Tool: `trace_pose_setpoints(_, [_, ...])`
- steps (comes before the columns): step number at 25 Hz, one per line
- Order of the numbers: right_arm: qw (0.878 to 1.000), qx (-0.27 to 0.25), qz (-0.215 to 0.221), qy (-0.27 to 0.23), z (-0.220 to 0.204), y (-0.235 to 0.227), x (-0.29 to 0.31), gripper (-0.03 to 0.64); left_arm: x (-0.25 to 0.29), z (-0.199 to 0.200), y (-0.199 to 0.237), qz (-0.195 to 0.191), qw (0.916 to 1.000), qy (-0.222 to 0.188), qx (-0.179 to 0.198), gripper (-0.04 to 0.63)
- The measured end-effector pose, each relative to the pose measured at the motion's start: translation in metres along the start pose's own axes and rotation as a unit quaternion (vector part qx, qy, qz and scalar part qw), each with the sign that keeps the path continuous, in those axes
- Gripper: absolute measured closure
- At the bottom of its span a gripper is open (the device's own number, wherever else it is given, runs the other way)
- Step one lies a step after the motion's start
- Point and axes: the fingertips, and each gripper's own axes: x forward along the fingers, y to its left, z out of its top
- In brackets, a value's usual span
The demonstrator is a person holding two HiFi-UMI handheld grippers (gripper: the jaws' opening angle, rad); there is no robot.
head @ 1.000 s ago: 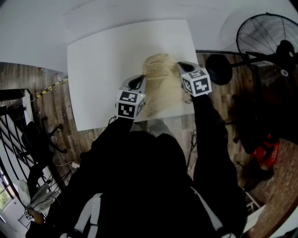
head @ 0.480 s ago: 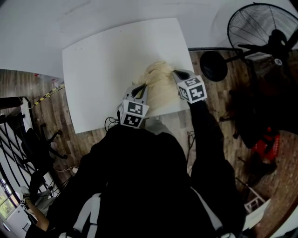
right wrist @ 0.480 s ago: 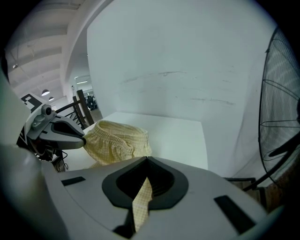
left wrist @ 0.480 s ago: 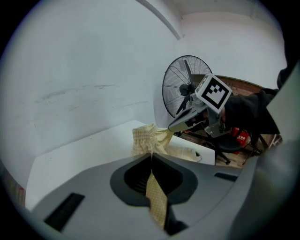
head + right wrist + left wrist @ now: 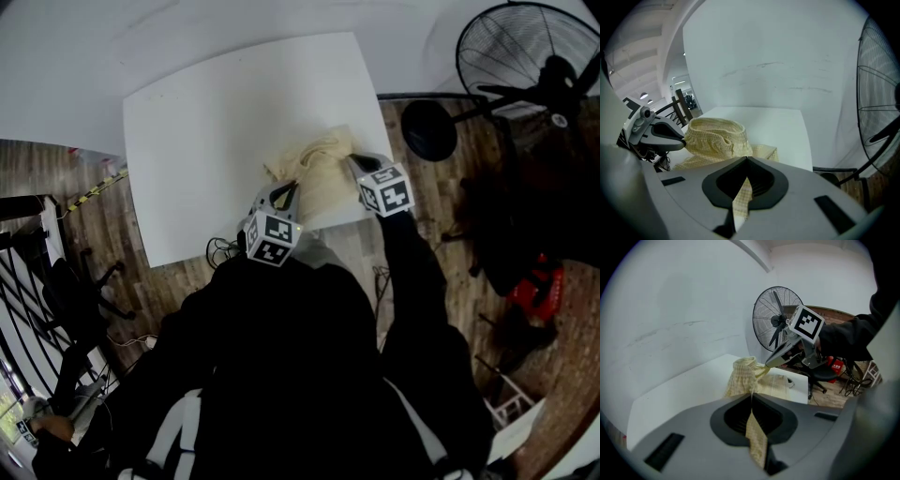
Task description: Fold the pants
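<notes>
Both jaw pairs are shut on cloth. Left gripper (image 5: pixel 284 194) pinches a strip of the pants (image 5: pixel 317 171), and right gripper (image 5: pixel 353 163) pinches another. Each gripper view shows checked yellow fabric running between the closed jaws.

Pants are on the table (image 5: pixel 206 122), bunched at its near right corner. Waistband (image 5: pixel 712 124) stands up as an open ring on the side toward the table's middle, and flatter cloth lies toward the table's right edge.

Left gripper is at the table's near edge and right gripper is over the right edge by the corner, with the pants between them. Both point down at the table top.

Likely reason for the two-point hold: pinching two spots lets the person carry one edge across as a single line, which keeps the fold straight. Can't tell whether the pinched parts touch the table.

Judgement: fold is under way but not finished. The cloth isn't flat, and the raised waistband needs laying down. Main risk is uneven pull skewing the fold or dragging the pile off the table's corner.

Fan (image 5: pixel 525 56) stands off the table's right side, clear of the work.
</notes>
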Motion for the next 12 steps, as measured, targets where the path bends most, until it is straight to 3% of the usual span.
trace_pose_setpoints(12, [0.999,0.005,0.006,0.040,-0.043,0.004,0.002,0.612,0.007,-0.028,-0.031,-0.028,0.9988,0.038,-0.011,0.584])
